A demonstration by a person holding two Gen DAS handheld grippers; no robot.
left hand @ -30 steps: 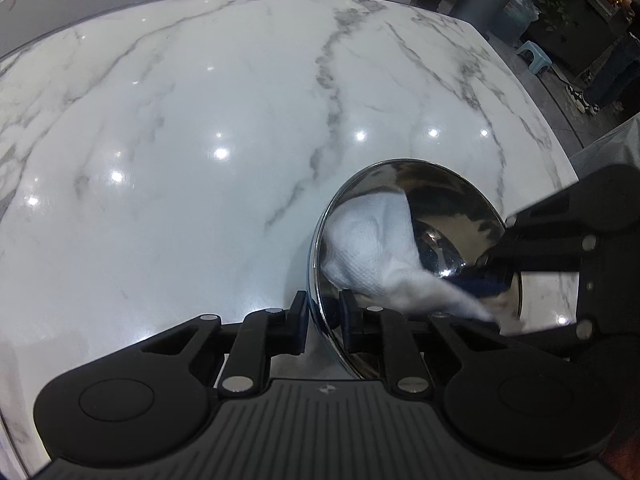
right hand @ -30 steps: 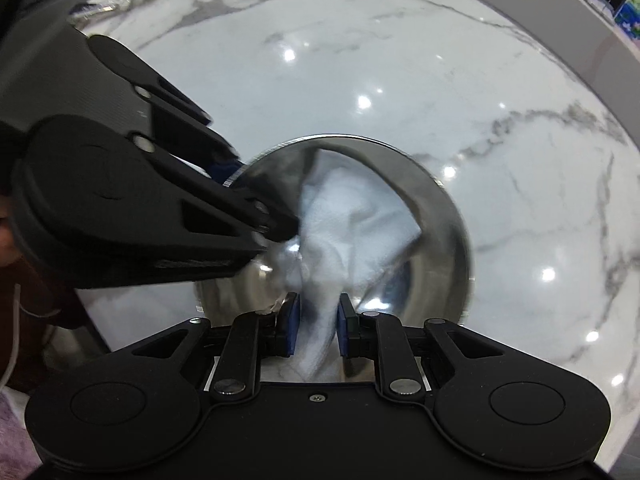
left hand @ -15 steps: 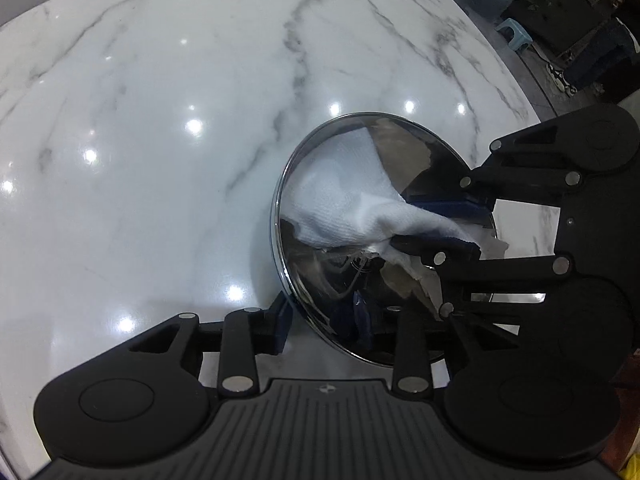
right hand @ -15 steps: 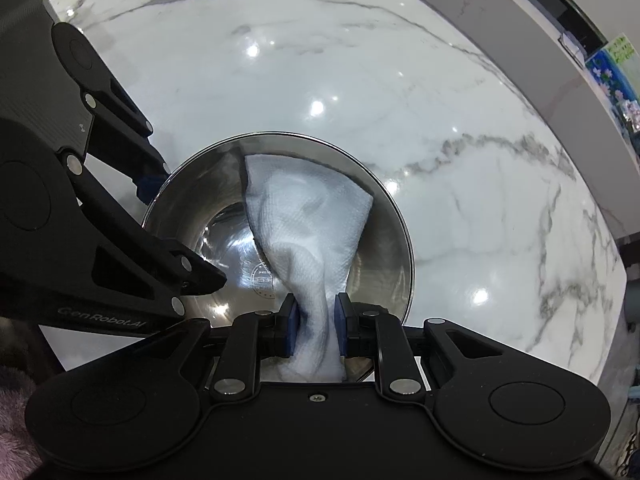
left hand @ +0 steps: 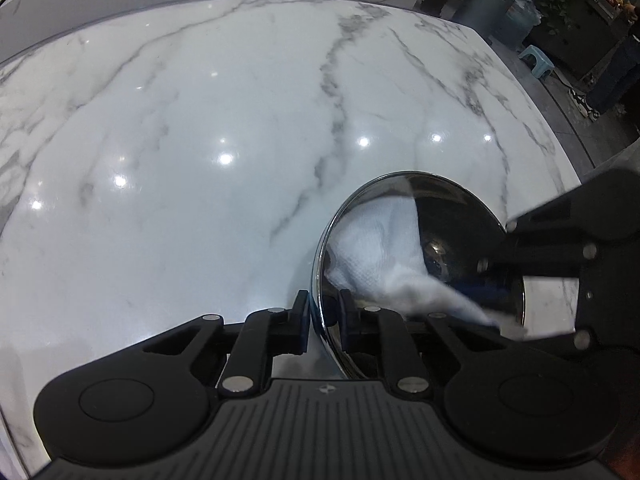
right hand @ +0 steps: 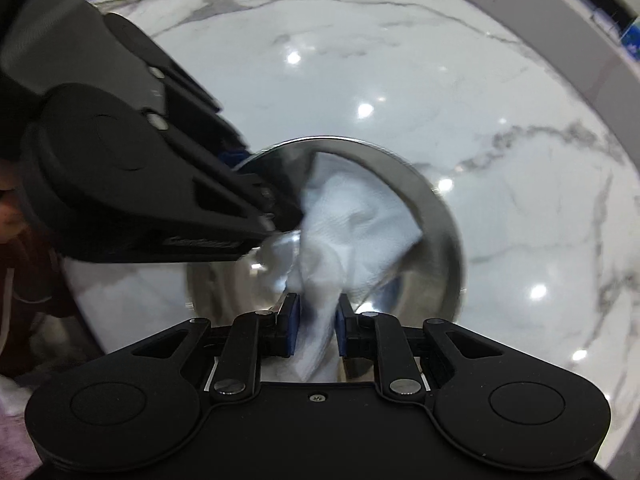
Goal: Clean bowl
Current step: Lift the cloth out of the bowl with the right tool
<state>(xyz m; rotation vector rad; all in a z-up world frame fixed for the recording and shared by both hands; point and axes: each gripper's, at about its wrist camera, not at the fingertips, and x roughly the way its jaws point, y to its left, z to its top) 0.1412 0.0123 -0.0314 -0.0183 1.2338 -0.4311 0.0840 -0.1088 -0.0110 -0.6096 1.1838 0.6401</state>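
Your left gripper [left hand: 324, 322] fingers pinch the bowl [left hand: 452, 216] rim between them; your right gripper [right hand: 314, 322] fingers clamp the cloth [right hand: 360, 220]. Hard wiping could twist the slick rim free; the bowl might skid across the worktop [left hand: 200, 128].

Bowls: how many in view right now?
1. One steel bowl on the marble table, its rim pinched by the left gripper; the right gripper holds a white cloth inside it. None other visible.

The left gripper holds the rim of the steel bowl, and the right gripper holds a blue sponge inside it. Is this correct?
Not quite. The right gripper holds a white paper towel, not a blue sponge; the right wrist view shows it. The left gripper does hold the steel bowl by its rim.
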